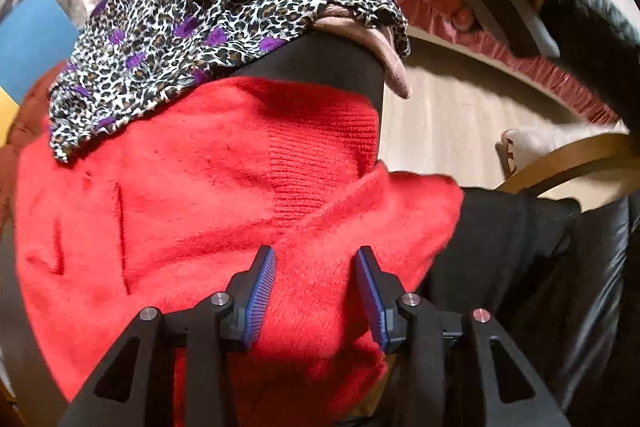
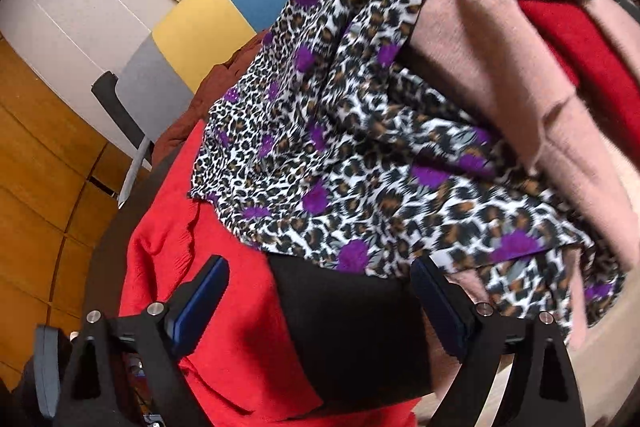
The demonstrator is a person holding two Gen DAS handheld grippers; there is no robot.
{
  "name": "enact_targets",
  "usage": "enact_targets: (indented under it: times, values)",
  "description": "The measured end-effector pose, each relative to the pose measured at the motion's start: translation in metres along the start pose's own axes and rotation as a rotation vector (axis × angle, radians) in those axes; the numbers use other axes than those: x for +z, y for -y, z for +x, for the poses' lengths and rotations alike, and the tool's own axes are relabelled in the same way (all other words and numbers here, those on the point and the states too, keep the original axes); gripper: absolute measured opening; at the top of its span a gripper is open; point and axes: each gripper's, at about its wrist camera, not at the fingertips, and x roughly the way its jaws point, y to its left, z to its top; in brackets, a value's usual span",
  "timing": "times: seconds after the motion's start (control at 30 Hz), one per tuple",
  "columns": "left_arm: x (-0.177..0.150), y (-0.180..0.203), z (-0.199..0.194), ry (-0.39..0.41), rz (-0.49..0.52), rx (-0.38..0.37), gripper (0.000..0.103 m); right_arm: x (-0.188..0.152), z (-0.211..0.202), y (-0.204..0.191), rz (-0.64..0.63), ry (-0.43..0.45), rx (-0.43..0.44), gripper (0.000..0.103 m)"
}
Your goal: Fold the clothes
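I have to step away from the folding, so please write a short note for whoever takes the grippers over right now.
Left gripper: open, jaws over the fuzzy red sweater, not pinching it.
Right gripper: wide open, holding nothing, at the table's edge below the leopard-print garment.
Clothes: the red sweater lies bunched on the black table; the leopard-print garment is draped over a pink knit in a heap behind it.
Done: no neat fold visible yet.
Left: spread and fold the sweater, then the heap.
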Motion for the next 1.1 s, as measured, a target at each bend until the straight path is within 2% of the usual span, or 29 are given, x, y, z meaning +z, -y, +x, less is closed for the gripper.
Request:
enact_targets:
  times: [0.07, 0.1, 0.13, 0.17, 0.23, 0.3, 0.4, 0.43, 0.53, 0.57, 0.6, 0.67, 0.7, 0.73, 0.77, 0.87, 0.9, 1.0, 1.1]
  values:
    - [0.0, -0.003, 0.001, -0.003, -0.001, -0.017, 0.042, -0.002, 0.004, 0.001, 0.001, -0.009, 0.007, 0.095]
    - [0.0, -0.003, 0.001, 0.002, 0.006, -0.008, 0.036, -0.002, 0.006, 0.001, 0.003, -0.016, 0.011, 0.095]
    - [0.0, -0.004, 0.0, 0.01, 0.008, 0.009, 0.013, 0.0, 0.008, 0.002, 0.0, -0.026, 0.014, 0.095]
    - [-0.001, -0.006, -0.001, 0.015, -0.003, 0.005, 0.001, 0.001, 0.01, 0.002, -0.002, -0.034, 0.014, 0.095]
    - [-0.003, -0.014, -0.009, 0.048, -0.045, -0.011, 0.0, 0.003, 0.011, 0.001, -0.007, -0.044, 0.018, 0.095]
    - [-0.007, -0.039, -0.032, 0.14, -0.148, -0.031, 0.0, 0.003, 0.011, -0.004, -0.017, -0.05, 0.031, 0.095]
    - [-0.027, -0.09, -0.087, 0.328, -0.373, -0.009, 0.0, 0.005, 0.014, -0.015, -0.046, -0.059, 0.049, 0.096]
    - [-0.041, -0.114, -0.111, 0.415, -0.477, 0.004, 0.0, 0.006, 0.015, -0.019, -0.056, -0.062, 0.055, 0.096]
    - [-0.094, -0.176, -0.173, 0.608, -0.741, 0.104, 0.0, 0.008, 0.022, -0.03, -0.076, -0.069, 0.068, 0.096]
    - [-0.11, -0.189, -0.188, 0.631, -0.794, 0.162, 0.0, 0.008, 0.024, -0.034, -0.08, -0.072, 0.073, 0.096]
    - [-0.121, -0.195, -0.202, 0.625, -0.8, 0.224, 0.0, 0.007, 0.026, -0.036, -0.074, -0.075, 0.081, 0.096]
    - [-0.127, -0.187, -0.208, 0.579, -0.748, 0.254, 0.002, 0.006, 0.032, -0.04, -0.06, -0.084, 0.099, 0.096]
    - [-0.124, -0.181, -0.206, 0.551, -0.712, 0.245, 0.01, 0.005, 0.035, -0.041, -0.056, -0.094, 0.105, 0.096]
    - [-0.117, -0.17, -0.196, 0.507, -0.656, 0.231, 0.024, 0.002, 0.039, -0.043, -0.056, -0.107, 0.102, 0.096]
    - [-0.109, -0.158, -0.186, 0.459, -0.595, 0.218, 0.029, 0.0, 0.044, -0.045, -0.055, -0.12, 0.099, 0.096]
    - [-0.074, -0.108, -0.14, 0.327, -0.376, 0.112, 0.041, -0.008, 0.051, -0.049, -0.059, -0.15, 0.097, 0.096]
    - [-0.064, -0.092, -0.126, 0.287, -0.301, 0.082, 0.049, -0.01, 0.052, -0.051, -0.069, -0.158, 0.095, 0.096]
    - [-0.04, -0.045, -0.089, 0.173, -0.095, 0.015, 0.054, -0.014, 0.055, -0.05, -0.078, -0.178, 0.089, 0.097]
    - [-0.025, -0.02, -0.065, 0.081, 0.045, 0.005, 0.055, -0.016, 0.059, -0.043, -0.064, -0.194, 0.085, 0.097]
